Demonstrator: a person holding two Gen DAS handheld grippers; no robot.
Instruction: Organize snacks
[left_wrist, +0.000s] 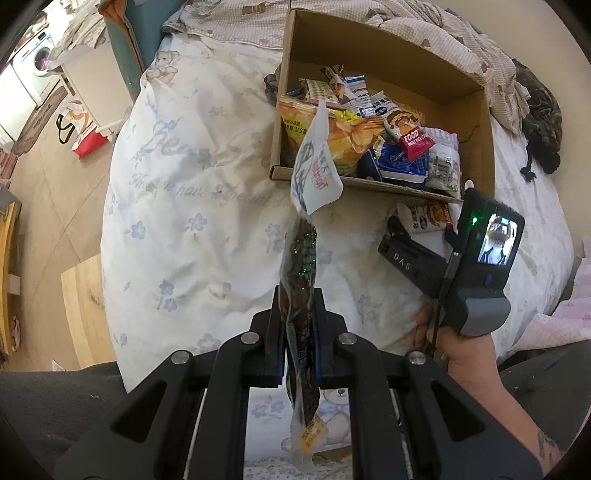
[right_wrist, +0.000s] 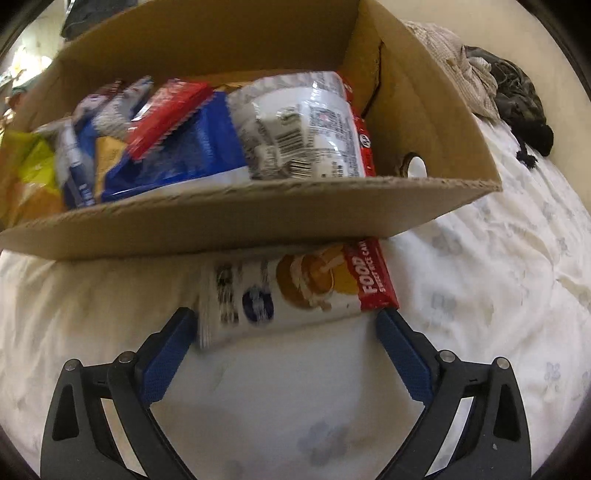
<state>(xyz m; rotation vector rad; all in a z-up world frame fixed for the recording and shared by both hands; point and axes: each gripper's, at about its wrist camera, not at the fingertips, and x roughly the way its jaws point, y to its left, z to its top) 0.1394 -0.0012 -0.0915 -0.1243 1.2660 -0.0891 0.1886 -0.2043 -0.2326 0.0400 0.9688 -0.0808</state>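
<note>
A cardboard box (left_wrist: 480, 147) holding several snack packets sits on the bed; it also fills the top of the right wrist view (right_wrist: 258, 218). My left gripper (left_wrist: 298, 295) is shut on a long clear snack packet (left_wrist: 301, 258) with dark contents and a white top, held above the quilt in front of the box. A white rice-cake packet (right_wrist: 295, 291) with a red "FOOD" end lies on the quilt against the box's near wall; it also shows in the left wrist view (left_wrist: 424, 218). My right gripper (right_wrist: 284, 321) is open, its fingers at either end of that packet.
The bed is covered by a white flowered quilt (left_wrist: 192, 184). Crumpled bedding and a dark cloth (left_wrist: 539, 118) lie behind and right of the box. The floor, a red-and-white bag (left_wrist: 83, 133) and a washing machine (left_wrist: 37, 59) are at far left.
</note>
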